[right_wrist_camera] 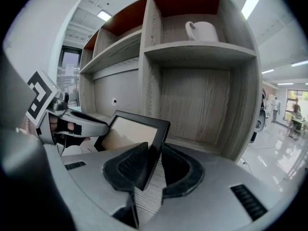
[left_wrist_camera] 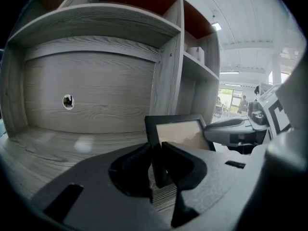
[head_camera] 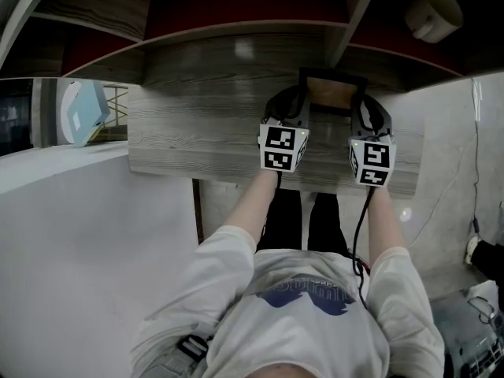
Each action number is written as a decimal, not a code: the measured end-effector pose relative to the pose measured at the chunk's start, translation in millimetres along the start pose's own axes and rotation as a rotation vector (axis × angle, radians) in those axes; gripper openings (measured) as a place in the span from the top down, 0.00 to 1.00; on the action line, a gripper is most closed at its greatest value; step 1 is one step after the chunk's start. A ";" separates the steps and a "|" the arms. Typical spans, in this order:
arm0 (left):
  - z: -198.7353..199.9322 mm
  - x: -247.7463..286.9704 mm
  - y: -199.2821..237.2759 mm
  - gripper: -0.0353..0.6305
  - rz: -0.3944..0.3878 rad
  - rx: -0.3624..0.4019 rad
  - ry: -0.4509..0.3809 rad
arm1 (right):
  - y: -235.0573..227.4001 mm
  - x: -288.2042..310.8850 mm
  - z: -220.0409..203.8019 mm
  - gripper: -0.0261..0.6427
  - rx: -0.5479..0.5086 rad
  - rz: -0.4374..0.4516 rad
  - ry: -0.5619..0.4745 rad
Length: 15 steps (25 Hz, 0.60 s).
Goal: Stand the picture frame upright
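A black picture frame with a beige inside stands tilted on the grey wooden shelf board, between my two grippers. My left gripper is shut on the frame's left edge; in the left gripper view the black border runs down between the pads. My right gripper is shut on the frame's right edge, with the pads on either side of it. Each gripper shows in the other's view: the right gripper and the left gripper. The frame's foot is hidden behind the jaws.
An upright divider stands just right of the frame. The back panel has a small round hole. A white mug sits on the shelf above, also seen as the mug at top right. A light blue object lies far left.
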<state>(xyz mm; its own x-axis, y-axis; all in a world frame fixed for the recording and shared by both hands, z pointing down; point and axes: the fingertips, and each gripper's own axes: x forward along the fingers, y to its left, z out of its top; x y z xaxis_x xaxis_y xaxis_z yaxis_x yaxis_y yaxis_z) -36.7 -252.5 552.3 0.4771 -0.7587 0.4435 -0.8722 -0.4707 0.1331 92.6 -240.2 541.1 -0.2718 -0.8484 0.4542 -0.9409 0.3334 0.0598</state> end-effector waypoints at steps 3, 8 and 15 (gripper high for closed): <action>-2.4 2.5 1.1 0.83 0.001 0.004 -0.005 | -0.6 4.0 -3.0 0.84 -0.013 -0.009 -0.002; -6.3 9.3 5.3 0.83 0.001 0.016 -0.008 | -0.1 12.3 -8.8 0.83 -0.032 0.007 -0.008; -7.4 16.1 5.5 0.83 -0.007 0.044 -0.013 | -2.3 19.4 -14.1 0.83 -0.077 0.002 -0.012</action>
<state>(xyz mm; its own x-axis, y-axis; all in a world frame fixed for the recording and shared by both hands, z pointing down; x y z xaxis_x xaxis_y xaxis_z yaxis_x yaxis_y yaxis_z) -34.6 -263.9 566.8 0.4851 -0.7608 0.4312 -0.8633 -0.4953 0.0973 92.3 -251.6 562.2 -0.2767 -0.8525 0.4436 -0.9221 0.3654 0.1270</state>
